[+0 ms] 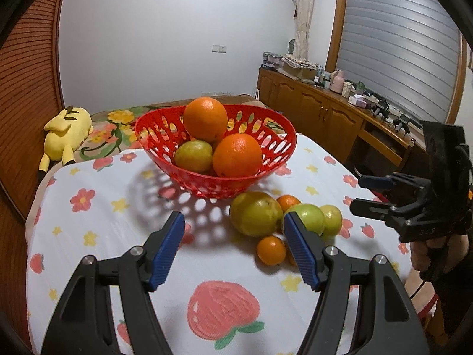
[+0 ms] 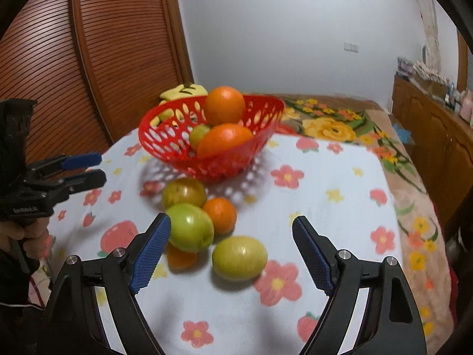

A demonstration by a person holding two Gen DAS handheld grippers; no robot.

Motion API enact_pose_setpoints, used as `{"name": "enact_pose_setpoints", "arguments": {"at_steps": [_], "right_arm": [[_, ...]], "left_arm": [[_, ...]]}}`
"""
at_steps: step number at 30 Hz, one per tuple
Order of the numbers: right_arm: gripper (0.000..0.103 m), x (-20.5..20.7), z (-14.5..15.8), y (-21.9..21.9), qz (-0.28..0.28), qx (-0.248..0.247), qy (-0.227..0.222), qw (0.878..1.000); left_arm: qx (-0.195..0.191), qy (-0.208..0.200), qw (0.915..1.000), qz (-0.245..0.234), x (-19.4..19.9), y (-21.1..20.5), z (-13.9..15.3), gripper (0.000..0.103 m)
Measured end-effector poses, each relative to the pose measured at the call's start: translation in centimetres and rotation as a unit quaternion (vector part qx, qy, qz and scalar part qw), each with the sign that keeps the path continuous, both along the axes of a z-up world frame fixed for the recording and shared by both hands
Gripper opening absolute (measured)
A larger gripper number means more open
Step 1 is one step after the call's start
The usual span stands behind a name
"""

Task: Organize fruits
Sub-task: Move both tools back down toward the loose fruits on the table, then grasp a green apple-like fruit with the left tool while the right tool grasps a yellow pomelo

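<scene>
A red perforated basket [image 1: 212, 185] [image 2: 218, 165] holds two big oranges [image 1: 205, 118] [image 1: 236, 155] and a yellow-green fruit [image 1: 193, 156]. In front of it, on the flowered cloth, lie several loose fruits: a large yellow-green one [image 1: 255, 214] [image 2: 183, 192], a green one [image 1: 307, 217] [image 2: 190, 226], a pale yellow-green one [image 1: 332, 219] [image 2: 239, 257] and two small oranges [image 1: 271, 250] [image 2: 220, 214]. My left gripper [image 1: 233, 217] [image 2: 101, 168] is open just short of the pile. My right gripper [image 2: 231, 220] [image 1: 357, 193] is open with the pale fruit lying ahead between its fingers, untouched.
A yellow plush toy [image 1: 66, 133] lies behind the table on a floral bedspread [image 2: 331, 124]. A wooden cabinet [image 1: 325, 109] crowded with small items runs along the right wall. A louvered wooden door [image 2: 59, 59] stands at the left. The cloth drops off at the table's edges.
</scene>
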State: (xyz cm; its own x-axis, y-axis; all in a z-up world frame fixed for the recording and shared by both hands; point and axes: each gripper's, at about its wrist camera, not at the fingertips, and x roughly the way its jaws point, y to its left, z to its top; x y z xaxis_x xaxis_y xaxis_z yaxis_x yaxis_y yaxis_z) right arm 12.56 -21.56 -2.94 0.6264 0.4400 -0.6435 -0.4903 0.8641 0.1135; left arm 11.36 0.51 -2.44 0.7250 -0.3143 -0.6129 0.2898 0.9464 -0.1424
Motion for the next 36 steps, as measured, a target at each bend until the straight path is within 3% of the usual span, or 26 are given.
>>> {"name": "enact_pose_setpoints", "arguments": {"at_steps": [16, 36], "right_arm": [[0.06, 0.3, -4.0, 0.1, 0.0, -0.008, 0.042, 0.999], [0.056, 1.9, -5.6, -0.9, -0.01, -0.003, 0.069, 0.998]], "left_arm": [[0.0, 0.026, 0.9997, -0.002, 0.0, -0.9, -2.0, 0.07], [0.006, 0.043, 0.999, -0.013, 0.7, -3.3, -2.7, 0.07]]}}
